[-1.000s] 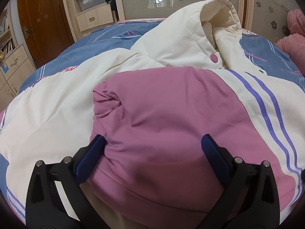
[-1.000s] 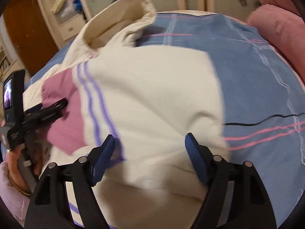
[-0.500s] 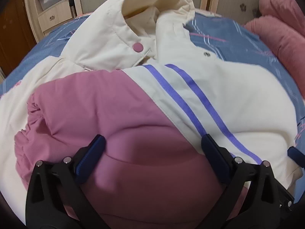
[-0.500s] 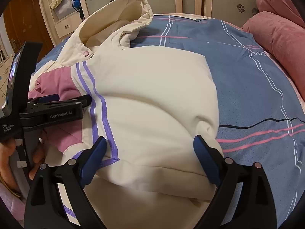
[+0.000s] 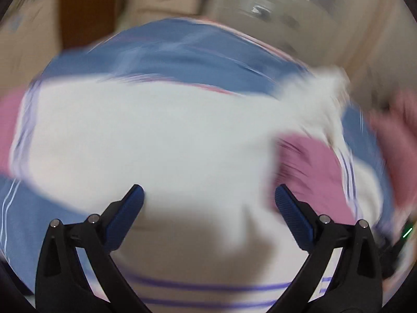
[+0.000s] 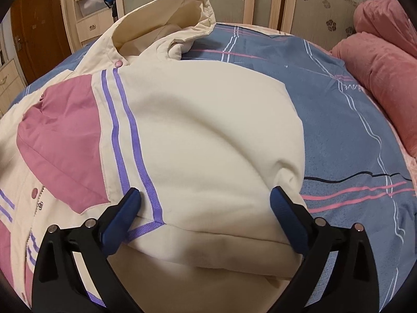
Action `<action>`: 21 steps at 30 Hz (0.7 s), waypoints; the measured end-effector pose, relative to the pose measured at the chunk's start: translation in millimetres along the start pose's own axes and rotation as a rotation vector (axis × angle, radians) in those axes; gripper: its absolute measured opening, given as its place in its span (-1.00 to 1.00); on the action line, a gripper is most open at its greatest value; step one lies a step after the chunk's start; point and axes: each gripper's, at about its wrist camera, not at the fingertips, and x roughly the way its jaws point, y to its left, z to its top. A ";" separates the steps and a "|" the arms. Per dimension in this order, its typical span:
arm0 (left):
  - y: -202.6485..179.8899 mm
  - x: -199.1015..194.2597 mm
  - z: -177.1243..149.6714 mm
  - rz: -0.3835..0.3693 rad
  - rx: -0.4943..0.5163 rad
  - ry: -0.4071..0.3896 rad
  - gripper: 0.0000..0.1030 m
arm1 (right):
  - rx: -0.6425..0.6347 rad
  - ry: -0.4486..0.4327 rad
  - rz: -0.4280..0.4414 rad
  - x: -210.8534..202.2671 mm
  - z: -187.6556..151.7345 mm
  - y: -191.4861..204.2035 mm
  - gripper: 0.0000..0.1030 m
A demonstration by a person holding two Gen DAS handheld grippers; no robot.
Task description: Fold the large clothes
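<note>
Your right wrist cam sits low and close over the jacket [image 6: 208, 135], facing toward the hood [image 6: 166, 23] at 12 o'clock, pillows [image 6: 385, 78] at 2 o'clock. Your left wrist cam is heavily motion-blurred, also close above the jacket [image 5: 156, 140]. Both share the jacket and blue bedsheet [image 6: 338, 120].

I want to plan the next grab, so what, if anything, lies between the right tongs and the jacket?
Nothing visible does. The right tongs, jaws spread wide, sit directly over the cream folded part of the jacket on the bed. The pink pillows lie off to the side.
</note>
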 end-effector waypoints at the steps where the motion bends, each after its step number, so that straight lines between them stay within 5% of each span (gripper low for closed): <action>1: 37.7 -4.2 5.7 0.001 -0.081 0.005 0.96 | -0.001 -0.002 -0.002 0.3 -0.1 0.4 0.97; 3: 121.7 -15.2 14.1 0.041 -0.283 -0.010 0.96 | -0.003 -0.009 -0.005 1.2 -0.5 1.0 0.97; 6: 187.1 -20.5 18.4 0.029 -0.429 -0.024 0.96 | -0.004 -0.018 -0.008 2.2 -1.2 1.7 0.97; 9: 225.9 -27.3 19.9 0.066 -0.525 -0.053 0.96 | -0.002 -0.025 -0.003 3.1 -1.4 1.1 0.97; 17: 286.7 -35.0 18.5 -0.072 -0.780 -0.207 0.91 | -0.004 -0.026 0.004 5.3 0.5 0.6 0.97; 18: 289.3 -35.5 20.5 -0.078 -0.781 -0.220 0.53 | -0.003 -0.025 0.005 4.8 -0.1 0.6 0.97; 19: 290.2 -33.1 24.5 -0.099 -0.775 -0.226 -0.37 | -0.004 -0.025 0.004 4.8 0.0 0.7 0.97; 20: 291.6 -25.8 30.6 -0.148 -0.782 -0.205 -0.78 | -0.004 -0.026 0.003 4.8 0.1 0.8 0.97; 21: 292.6 -21.9 33.6 -0.220 -0.809 -0.204 -0.83 | -0.005 -0.026 0.003 4.8 0.2 0.9 0.97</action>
